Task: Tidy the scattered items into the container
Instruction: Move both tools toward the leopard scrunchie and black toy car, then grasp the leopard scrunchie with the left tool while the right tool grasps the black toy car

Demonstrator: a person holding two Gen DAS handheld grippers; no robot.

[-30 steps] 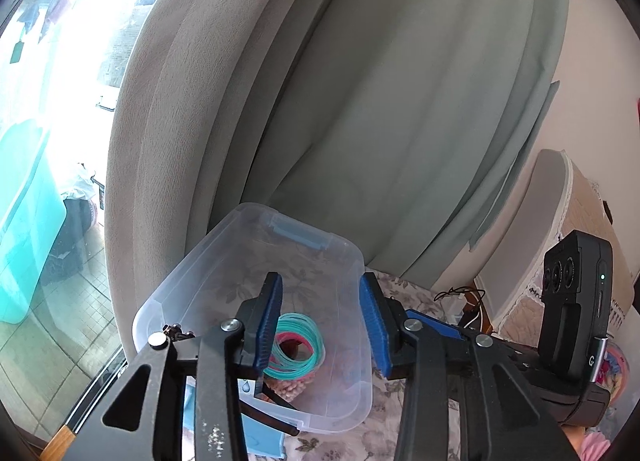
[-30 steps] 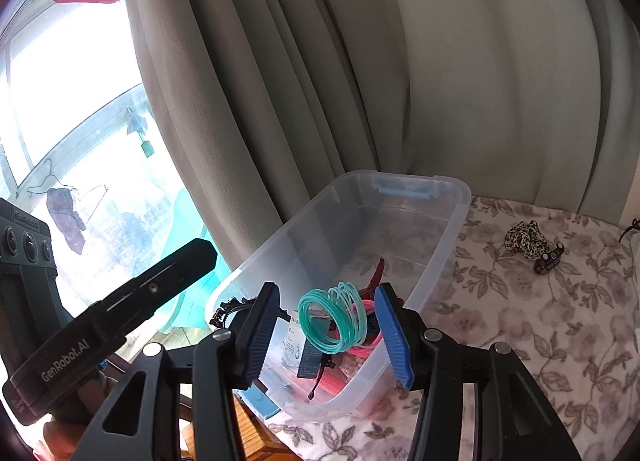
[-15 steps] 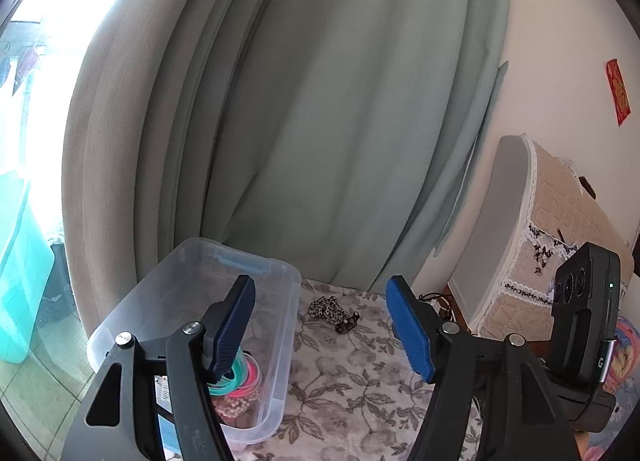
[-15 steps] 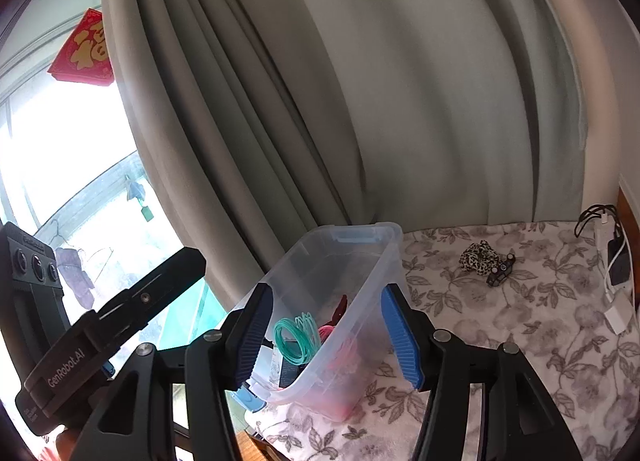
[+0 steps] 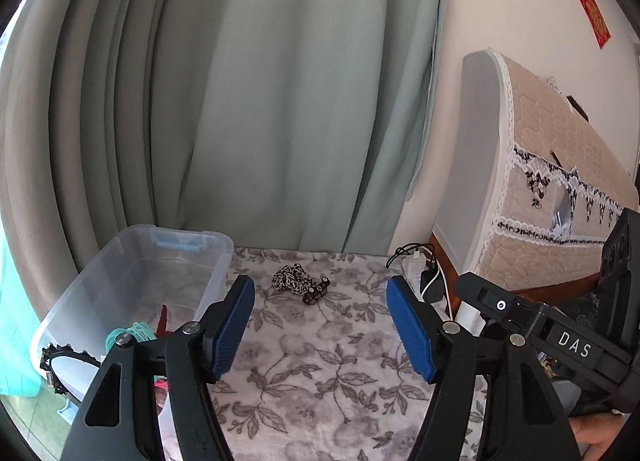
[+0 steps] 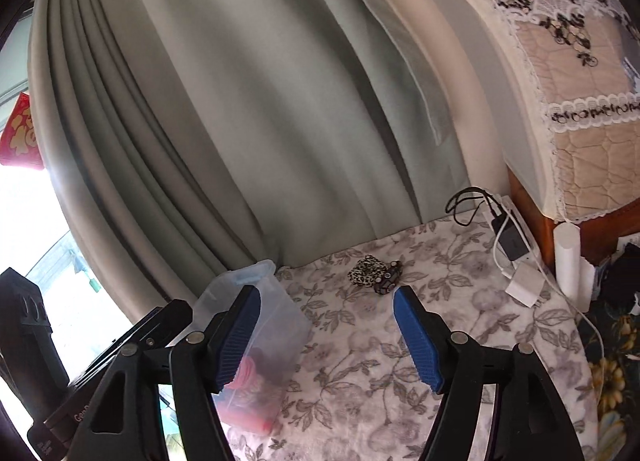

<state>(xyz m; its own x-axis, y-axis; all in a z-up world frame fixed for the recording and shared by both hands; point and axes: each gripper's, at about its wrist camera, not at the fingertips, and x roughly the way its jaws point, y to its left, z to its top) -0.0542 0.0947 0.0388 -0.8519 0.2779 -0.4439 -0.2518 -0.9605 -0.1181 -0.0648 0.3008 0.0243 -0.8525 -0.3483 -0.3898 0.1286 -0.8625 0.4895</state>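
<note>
Nearest: left hand-held gripper (image 5: 320, 325) has its jaws spread wide, nothing between the blue pads. Right hand-held gripper (image 6: 326, 335) likewise wide and empty. Both point across the floral cloth (image 5: 332, 345) that covers the surface.

Left of both: clear plastic bin (image 5: 132, 273), lidless. Inside, at its near end: teal hair ties (image 5: 138, 331), something red and pink beneath them, detail unclear. A black studded headband (image 5: 66, 359) hangs over the bin's near rim.

Further out, near the curtain (image 5: 260, 101): leopard-print scrunchie (image 5: 291, 280) with a small dark hair clip (image 5: 318, 293) touching its right side. These look like the only loose items left on the cloth.

Far right edge: chargers and cables (image 6: 508, 241), not task items by my reading.

Judgement, step in hand: reach for the scrunchie/clip pair.
- The right hand-held gripper is lined up more closely; use it.
- The two items touch, so straddle both if the jaw span allows, otherwise take the scrunchie first; it is soft and should compress.
- Come down low so the pads do not pinch the cloth.
- The clip is small and hard; it may slip out, so close fully before lifting.
</note>
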